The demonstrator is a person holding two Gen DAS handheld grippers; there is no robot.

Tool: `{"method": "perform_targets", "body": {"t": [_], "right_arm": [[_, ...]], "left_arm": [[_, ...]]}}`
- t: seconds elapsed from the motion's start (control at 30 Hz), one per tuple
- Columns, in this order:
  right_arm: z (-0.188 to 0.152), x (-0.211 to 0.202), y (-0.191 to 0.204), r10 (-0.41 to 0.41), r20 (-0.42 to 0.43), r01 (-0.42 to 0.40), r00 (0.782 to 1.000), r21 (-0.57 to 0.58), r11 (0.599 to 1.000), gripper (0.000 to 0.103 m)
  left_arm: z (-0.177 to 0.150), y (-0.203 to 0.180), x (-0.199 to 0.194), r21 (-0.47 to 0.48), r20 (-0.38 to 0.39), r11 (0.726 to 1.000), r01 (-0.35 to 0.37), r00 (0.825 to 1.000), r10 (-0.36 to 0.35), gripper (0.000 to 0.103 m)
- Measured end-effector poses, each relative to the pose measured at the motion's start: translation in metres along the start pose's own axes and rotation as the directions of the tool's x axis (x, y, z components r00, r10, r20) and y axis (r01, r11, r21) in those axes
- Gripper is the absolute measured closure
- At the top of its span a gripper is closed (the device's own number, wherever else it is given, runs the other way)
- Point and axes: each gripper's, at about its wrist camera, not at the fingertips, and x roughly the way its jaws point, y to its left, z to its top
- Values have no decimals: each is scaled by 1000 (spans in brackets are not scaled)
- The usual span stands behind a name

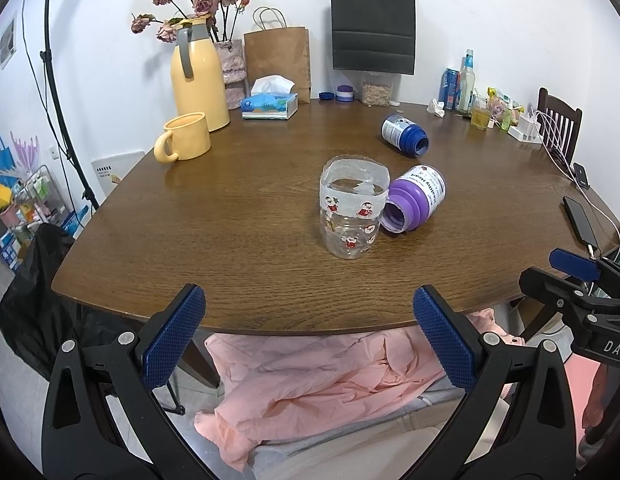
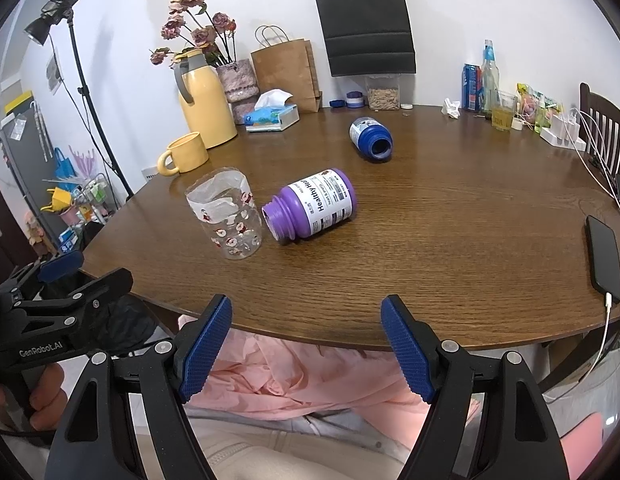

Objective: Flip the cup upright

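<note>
Purple bottle (image 2: 316,206) label: "Healthy He…". Left gripper (image 2: 42,320) body: "GenRobot.AI". Right gripper (image 1: 582,292) body: "DAS…".

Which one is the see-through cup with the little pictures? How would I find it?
Look at the middle of the brown wooden table. There stands the clear cup, upright, right beside a purple bottle lying on its side. It is the only see-through thing there, with small red cartoon figures and a white band round its top.

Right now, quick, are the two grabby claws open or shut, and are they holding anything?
Left gripper: open, holding nothing, hovering at the table edge.
Right gripper: open, holding nothing, also at the edge.
</note>
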Motion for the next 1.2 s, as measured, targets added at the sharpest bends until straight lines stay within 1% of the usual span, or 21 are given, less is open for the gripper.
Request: {"method": "perform_targets", "body": {"t": [0.3,0.33,0.47,1.07,1.2], "right_arm": [[0,0,0,0,-1,0,1000,2,1000,22],[0,0,0,0,0,0,1000,2,1000,22],[0,0,0,-1,1,1,1000,-1,1000,22],[-2,5,-4,2,-16,-2,1000,8,1000,22],[-2,5,-4,-1,-9,1,1000,6,1000,22]], "left_arm": [[1,3,-1,-3,-2,1000,-2,1000,2,0],[6,4,-4,-3,0,1000,-4,1000,4,0],[8,4,-5,-3,2,1000,-5,1000,5,0],[4,4,-1,-8,-14,1000,-1,1000,1,0],[3,3,3,-11,-19,1000,-1,1000,0,0]]}}
